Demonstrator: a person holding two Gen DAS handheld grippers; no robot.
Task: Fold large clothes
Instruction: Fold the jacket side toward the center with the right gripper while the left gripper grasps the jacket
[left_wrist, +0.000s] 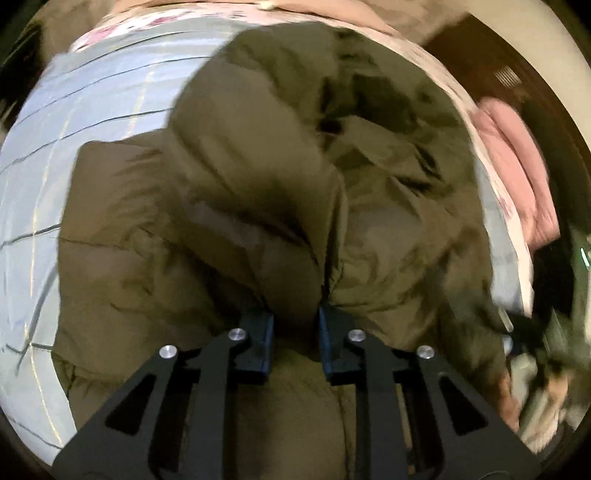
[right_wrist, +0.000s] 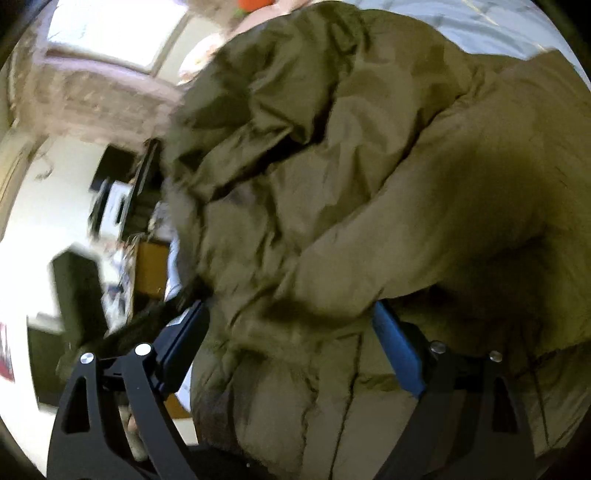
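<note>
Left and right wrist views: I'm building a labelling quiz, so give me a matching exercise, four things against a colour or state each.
Things:
1. jacket
2. bed sheet
3. left gripper
4. right gripper

Colour or state:
A. jaws wide apart
B. pale blue with thin lines
C. olive green, puffy
D. pinching a fold of fabric

Pairs: 1-C, 2-B, 3-D, 4-A
</note>
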